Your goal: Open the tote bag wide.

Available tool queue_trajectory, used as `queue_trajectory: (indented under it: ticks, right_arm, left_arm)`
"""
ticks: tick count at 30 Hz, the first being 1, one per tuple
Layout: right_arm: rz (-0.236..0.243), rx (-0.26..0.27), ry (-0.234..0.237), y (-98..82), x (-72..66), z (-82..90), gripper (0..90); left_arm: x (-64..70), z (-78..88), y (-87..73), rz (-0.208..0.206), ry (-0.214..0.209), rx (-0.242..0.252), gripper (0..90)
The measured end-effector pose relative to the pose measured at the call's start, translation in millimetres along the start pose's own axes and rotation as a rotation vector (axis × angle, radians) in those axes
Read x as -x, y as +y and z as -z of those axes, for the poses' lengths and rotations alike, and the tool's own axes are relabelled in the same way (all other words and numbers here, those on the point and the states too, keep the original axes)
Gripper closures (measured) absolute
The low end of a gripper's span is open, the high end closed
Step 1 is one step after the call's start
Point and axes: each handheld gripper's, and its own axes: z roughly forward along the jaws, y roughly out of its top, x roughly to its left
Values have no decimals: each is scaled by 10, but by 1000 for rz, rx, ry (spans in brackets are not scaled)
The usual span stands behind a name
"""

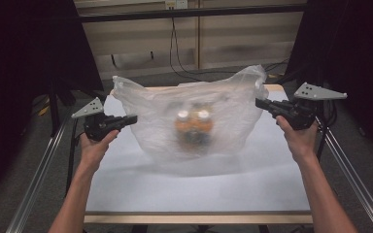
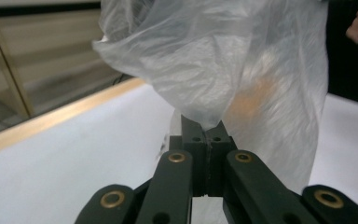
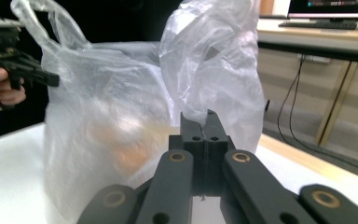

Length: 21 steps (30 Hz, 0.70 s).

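White worktop with a pale wooden edge, dark curtains either side. My left hand-held gripper and right hand-held gripper each pinch a handle of the thin translucent plastic bag, standing mid-worktop: limp, slippery, likely bottom-heavy with orange white-capped bottles; handles seem the best hold.

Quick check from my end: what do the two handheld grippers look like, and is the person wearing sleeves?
Both the left gripper and the right gripper are black, pistol-shaped, each topped by a grey three-cornered plate with small holes. Their jaw links carry brass-coloured rivets. The forearms are bare, no sleeves or gloves.
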Motion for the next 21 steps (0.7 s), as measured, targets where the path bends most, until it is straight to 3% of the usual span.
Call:
queue_trajectory:
  ticks: [4,11,21]
  right_arm:
    - [-10,-5,-6,-89,18,19,900]
    - [-53,-38,-9,-313,79,-32,900]
    - [-61,-99,-10,-470,45,-57,900]
  left_arm:
    - [-3,-31,-40,23,-7,1,900]
    - [-21,-201,-190,42,-8,-51,900]
    - [-48,-208,-310,44,-19,-82,900]
